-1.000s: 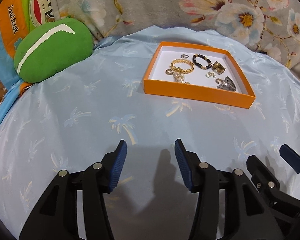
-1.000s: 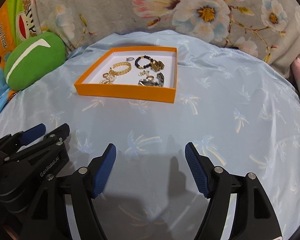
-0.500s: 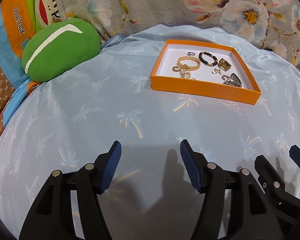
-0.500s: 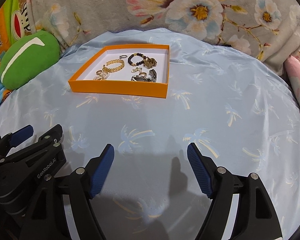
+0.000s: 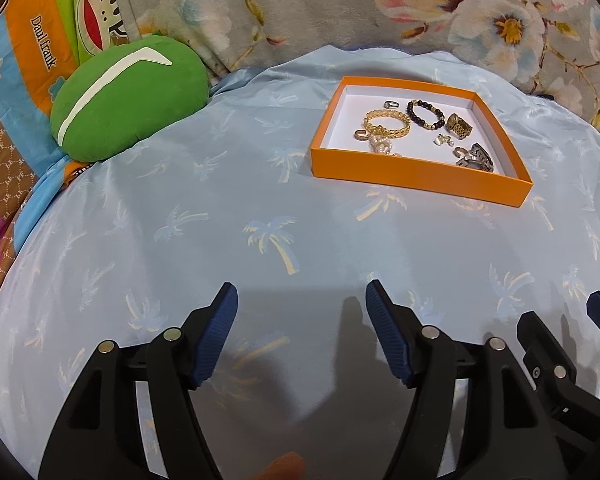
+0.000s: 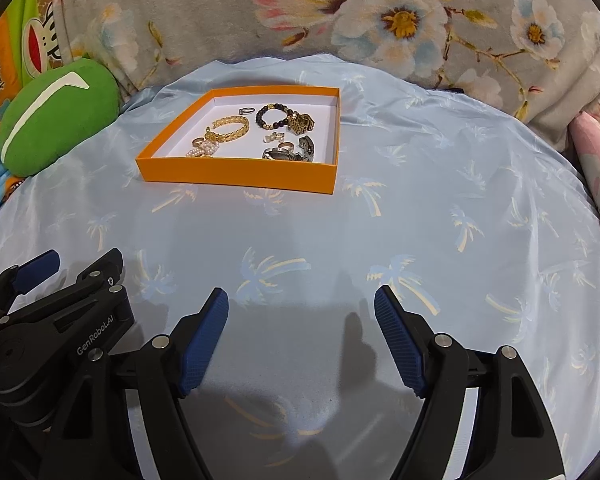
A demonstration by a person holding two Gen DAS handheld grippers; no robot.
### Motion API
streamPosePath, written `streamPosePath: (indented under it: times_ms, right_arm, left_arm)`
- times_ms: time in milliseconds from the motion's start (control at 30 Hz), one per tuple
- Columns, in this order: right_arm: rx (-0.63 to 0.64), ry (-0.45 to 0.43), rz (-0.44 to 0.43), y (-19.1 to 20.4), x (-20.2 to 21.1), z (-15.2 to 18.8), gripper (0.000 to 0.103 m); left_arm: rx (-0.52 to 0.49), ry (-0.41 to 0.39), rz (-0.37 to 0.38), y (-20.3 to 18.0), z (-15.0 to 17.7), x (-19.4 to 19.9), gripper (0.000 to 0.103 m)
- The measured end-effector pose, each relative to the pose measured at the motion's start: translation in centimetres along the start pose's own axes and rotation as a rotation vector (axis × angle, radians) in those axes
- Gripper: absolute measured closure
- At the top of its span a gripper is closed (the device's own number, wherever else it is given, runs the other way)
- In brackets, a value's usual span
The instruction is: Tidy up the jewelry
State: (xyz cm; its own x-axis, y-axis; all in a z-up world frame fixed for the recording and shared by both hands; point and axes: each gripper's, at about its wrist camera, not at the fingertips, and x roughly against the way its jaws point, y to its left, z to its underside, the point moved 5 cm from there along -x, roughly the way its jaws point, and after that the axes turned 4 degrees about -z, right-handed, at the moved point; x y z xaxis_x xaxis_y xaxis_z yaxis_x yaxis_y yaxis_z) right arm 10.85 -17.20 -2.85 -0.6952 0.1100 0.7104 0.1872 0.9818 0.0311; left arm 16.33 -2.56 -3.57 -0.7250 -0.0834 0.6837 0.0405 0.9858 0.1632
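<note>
Left wrist view: shallow orange cardboard tray with white floor [image 5: 416, 178] on palm-print blue cloth [image 5: 220, 220], holding gold chain bracelet [image 5: 388, 122], dark bead bracelet [image 5: 424, 114], rings. Left gripper [image 5: 300, 300] opening, empty; right gripper [image 6: 300, 300] spread, empty.

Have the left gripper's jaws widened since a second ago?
Yes. The left gripper has jaws that are opening, wider against the palm-print cloth beneath, nothing between them.

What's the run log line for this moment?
left gripper: opening, empty | right gripper: open, empty | jewelry: all in orange box | box: on blue cloth, untouched
</note>
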Motion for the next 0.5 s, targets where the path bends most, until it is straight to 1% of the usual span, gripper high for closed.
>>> streamPosePath:
  times_ms: [500]
  right_arm:
    - [-0.001,0.000,0.001,-0.10,-0.05,-0.03,0.029]
  left_arm:
    - [-0.005,0.003,0.003,-0.26,0.06,-0.11,0.039]
